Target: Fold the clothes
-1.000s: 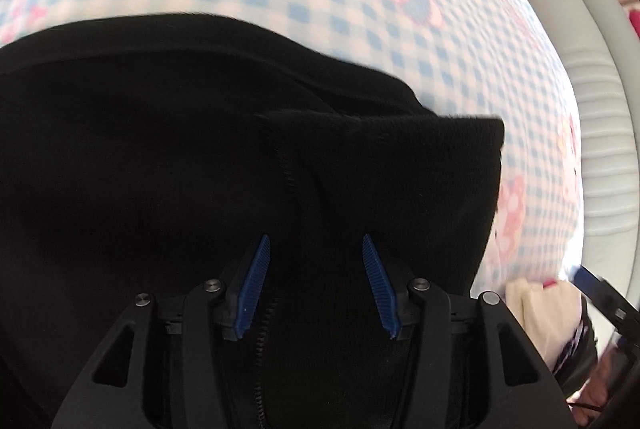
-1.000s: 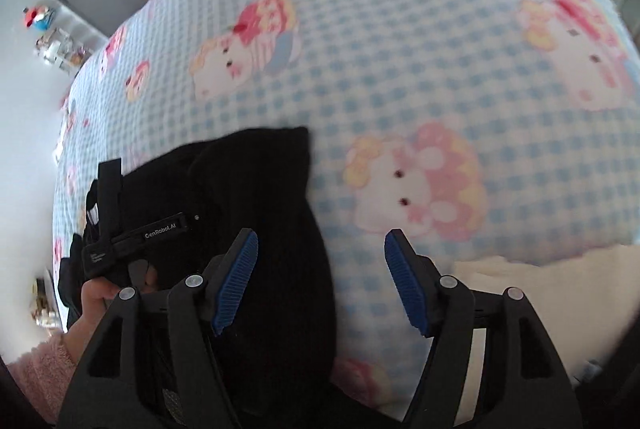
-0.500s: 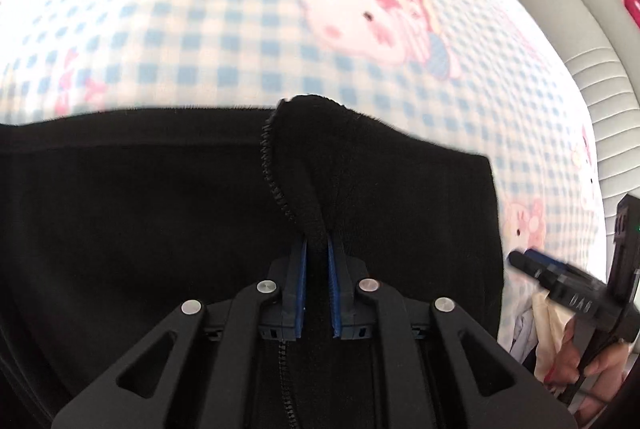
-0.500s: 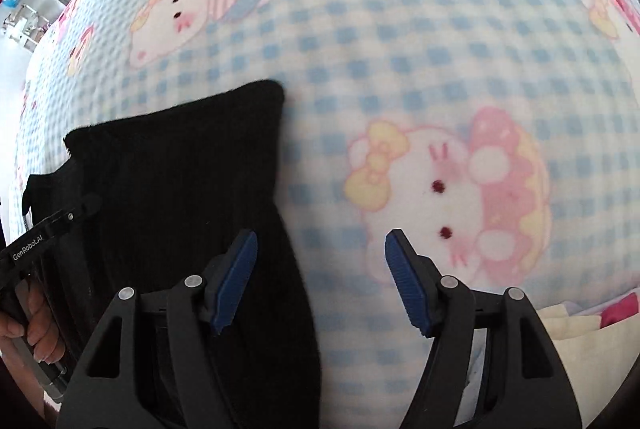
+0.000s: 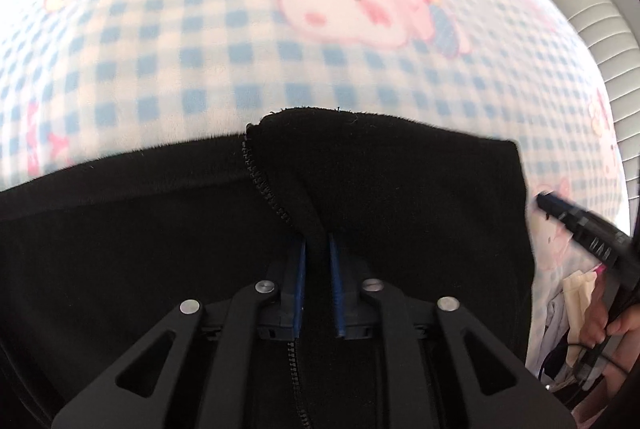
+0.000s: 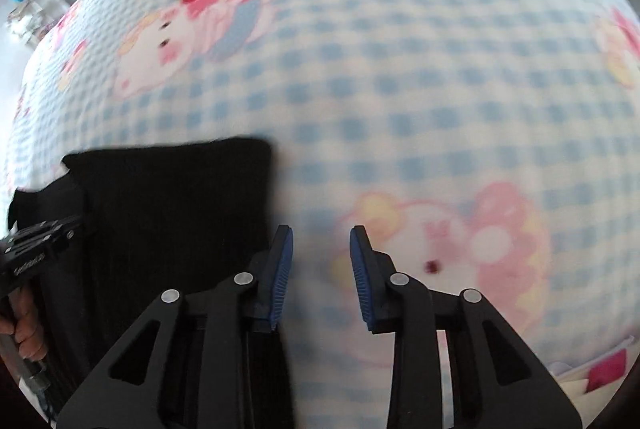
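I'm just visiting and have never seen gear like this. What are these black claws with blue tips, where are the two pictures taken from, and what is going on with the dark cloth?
No robot here: a person holds a two-finger gripper in each hand, each with a wide-angle camera looking along its fingers, so each picture is one gripper's own view. A black garment with a zipper lies on a blue-checked cartoon blanket. In the left view, the left gripper is shut on a raised fold of the garment by the zipper. In the right view, the right gripper is open with only blanket between its fingers, the garment's edge just beside one; its jaws have just been closing. Each view also catches the other gripper at its edge.
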